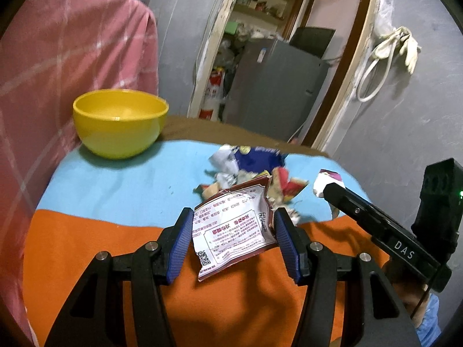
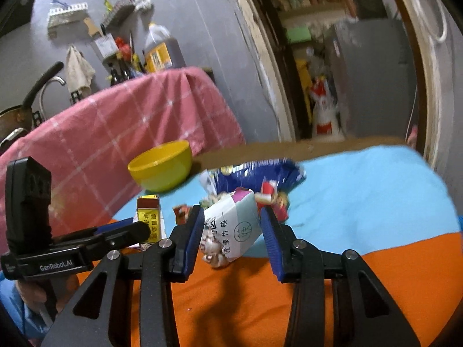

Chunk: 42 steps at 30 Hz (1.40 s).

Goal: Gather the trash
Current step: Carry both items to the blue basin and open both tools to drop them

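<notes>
Blue-padded, your left gripper (image 1: 233, 231) clamps one red-bordered sachet (image 1: 231, 231) above the orange cloth (image 1: 101, 243), angled downward. Your right gripper (image 2: 231, 231) likewise pinches one white chopstick wrapper (image 2: 237, 228). Beyond them lies one trash pile (image 1: 251, 170); farther left of it, one yellow bowl (image 1: 120, 123).

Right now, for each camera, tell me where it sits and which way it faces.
Left wrist: on the left gripper, looking forward and down across the orange-and-blue cloth toward the doorway; its pads hold a printed wrapper; the right gripper shows at the right.
Right wrist: on the right gripper, facing the same way; a white paper sleeve sits between its pads; the left gripper and a hand show at the left.
Shared: yellow bowl, blue snack bag, pink checked cloth.
</notes>
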Each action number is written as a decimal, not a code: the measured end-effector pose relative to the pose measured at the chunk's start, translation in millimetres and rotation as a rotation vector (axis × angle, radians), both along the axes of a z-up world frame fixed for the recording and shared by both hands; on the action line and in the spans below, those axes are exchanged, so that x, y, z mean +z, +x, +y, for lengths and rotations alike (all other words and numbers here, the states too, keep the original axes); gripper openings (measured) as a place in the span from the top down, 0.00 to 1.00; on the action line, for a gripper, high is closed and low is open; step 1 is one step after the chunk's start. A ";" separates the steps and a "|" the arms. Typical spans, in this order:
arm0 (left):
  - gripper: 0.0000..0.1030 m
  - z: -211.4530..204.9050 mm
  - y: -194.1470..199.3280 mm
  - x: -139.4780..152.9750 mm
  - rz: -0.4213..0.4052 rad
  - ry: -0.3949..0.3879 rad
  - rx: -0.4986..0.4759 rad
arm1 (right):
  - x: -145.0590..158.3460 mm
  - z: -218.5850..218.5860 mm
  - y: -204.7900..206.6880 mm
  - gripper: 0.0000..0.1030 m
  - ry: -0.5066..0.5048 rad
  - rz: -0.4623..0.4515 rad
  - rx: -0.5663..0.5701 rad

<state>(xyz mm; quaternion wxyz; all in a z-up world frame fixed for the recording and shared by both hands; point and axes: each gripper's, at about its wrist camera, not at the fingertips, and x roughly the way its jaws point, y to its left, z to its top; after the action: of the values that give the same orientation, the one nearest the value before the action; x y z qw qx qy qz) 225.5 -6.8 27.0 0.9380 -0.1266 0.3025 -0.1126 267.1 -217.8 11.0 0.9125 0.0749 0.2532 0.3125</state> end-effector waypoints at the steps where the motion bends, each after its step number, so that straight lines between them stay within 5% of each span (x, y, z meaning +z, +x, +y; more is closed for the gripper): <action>1: 0.51 -2.3 -1.1 2.4 -0.012 -0.002 0.000 | 3.2 -3.0 -3.0 0.63 0.006 -0.025 -0.012; 12: 0.51 -78.9 -2.2 53.1 -0.225 0.034 -0.118 | 41.0 -63.5 -41.1 0.63 0.034 -0.289 -0.260; 20: 0.51 -168.9 28.3 66.5 -0.197 -0.038 -0.289 | 44.2 -148.6 -58.5 0.63 0.019 -0.328 -0.547; 30: 0.50 -283.0 78.8 43.6 0.000 -0.024 -0.446 | 15.4 -237.0 -63.4 0.63 0.040 -0.157 -0.837; 42: 0.49 -330.5 119.6 -11.3 0.214 0.019 -0.484 | -22.7 -271.9 -50.0 0.57 0.033 0.092 -0.891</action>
<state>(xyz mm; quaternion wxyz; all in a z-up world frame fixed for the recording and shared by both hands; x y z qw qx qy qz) 345.2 -337.3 15.7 0.8476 -0.0531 0.4225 -0.3166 217.0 -489.7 -11.7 0.9445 0.2050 0.2317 -0.1107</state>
